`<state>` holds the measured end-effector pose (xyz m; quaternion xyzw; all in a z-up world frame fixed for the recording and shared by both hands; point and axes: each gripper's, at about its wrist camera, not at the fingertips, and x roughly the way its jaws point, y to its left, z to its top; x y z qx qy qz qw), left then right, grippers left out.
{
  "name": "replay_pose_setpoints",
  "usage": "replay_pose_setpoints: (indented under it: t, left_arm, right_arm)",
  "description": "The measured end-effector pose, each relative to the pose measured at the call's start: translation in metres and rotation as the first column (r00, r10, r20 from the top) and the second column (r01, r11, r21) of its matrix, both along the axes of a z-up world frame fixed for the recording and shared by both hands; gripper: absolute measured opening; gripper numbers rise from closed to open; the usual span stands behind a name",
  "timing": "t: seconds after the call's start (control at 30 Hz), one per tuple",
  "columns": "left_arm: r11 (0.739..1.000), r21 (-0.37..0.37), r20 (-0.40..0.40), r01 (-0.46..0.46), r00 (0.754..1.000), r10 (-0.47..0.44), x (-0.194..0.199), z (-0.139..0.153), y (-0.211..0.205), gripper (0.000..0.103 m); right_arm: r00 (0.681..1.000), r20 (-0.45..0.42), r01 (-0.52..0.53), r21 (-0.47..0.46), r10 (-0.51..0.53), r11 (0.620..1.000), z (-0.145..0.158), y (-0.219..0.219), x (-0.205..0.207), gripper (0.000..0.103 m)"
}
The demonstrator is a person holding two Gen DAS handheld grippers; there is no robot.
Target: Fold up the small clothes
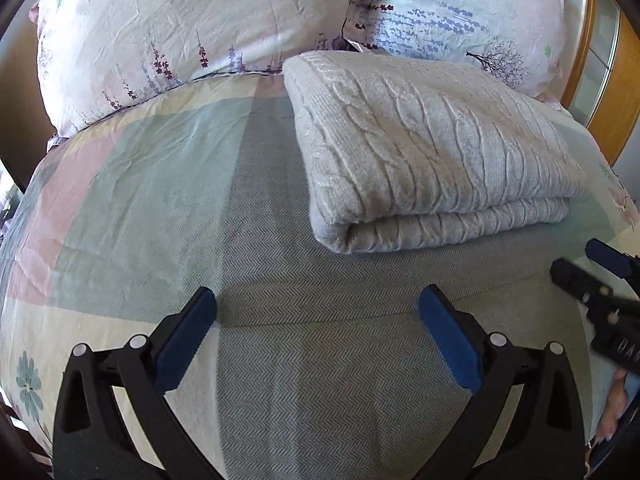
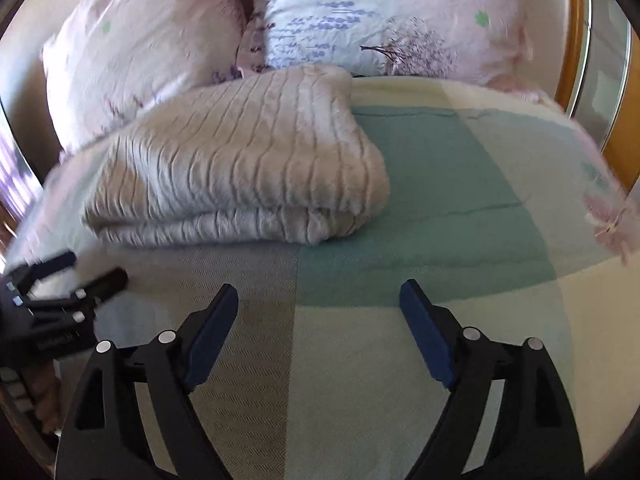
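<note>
Ahead of both tongs: folded knit sweater (image 1: 432, 148) (grey, perhaps beige) on bedspread (image 1: 152, 184); left tongs (image 1: 316, 312), right tongs (image 2: 320, 300) wide, holding nothing.

bed (image 1: 120, 208): pastel patchwork cover | floral pillows (image 1: 180, 32) | wooden headboard (image 1: 616, 92)

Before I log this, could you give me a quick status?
Left gripper and right gripper open, empty. Grey knit sweater folded on bedspread, against pillows. Nothing obstructing.
</note>
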<state>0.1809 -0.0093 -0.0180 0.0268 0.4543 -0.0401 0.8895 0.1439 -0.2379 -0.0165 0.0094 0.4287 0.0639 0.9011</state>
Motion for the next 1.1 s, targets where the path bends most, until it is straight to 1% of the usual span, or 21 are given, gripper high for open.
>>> replay_pose_setpoints:
  t: [0.07, 0.1, 0.13, 0.17, 0.33, 1.1]
  left_arm:
    - [1.000, -0.001, 0.002, 0.004, 1.000, -0.004, -0.0005, -0.0002, 0.0003, 0.101]
    - [1.000, 0.000, 0.002, 0.007, 1.000, -0.007, 0.0000, -0.0002, 0.0004, 0.101]
    - [1.000, -0.001, 0.002, 0.008, 1.000, -0.008, -0.0001, -0.0002, 0.0006, 0.101]
    - [1.000, -0.001, 0.003, 0.009, 1.000, -0.009, -0.0002, -0.0003, 0.0006, 0.101]
    - [1.000, -0.001, 0.003, 0.008, 1.000, -0.008, -0.0008, -0.0006, 0.0005, 0.101]
    - [1.000, -0.002, 0.003, 0.006, 1.000, -0.006, -0.0012, -0.0007, 0.0002, 0.101]
  right_arm:
    - [1.000, -0.010, -0.011, -0.054, 0.010, 0.998, -0.0009, 0.0067, -0.0024, 0.087]
    - [1.000, -0.009, -0.012, -0.062, 0.011, 0.998, -0.0007, 0.0069, -0.0065, 0.089]
    - [1.000, -0.018, -0.010, -0.061, 0.009, 0.998, -0.0015, 0.0066, -0.0053, 0.095]
    - [1.000, -0.028, -0.011, -0.048, 0.009, 0.999, -0.0025, 0.0044, -0.0039, 0.097]
    - [0.999, -0.041, -0.032, -0.054, 0.030, 0.998, -0.0033, 0.0060, -0.0036, 0.102]
    - [0.998, -0.045, -0.034, -0.057, 0.032, 0.998, -0.0051, 0.0094, -0.0046, 0.102]
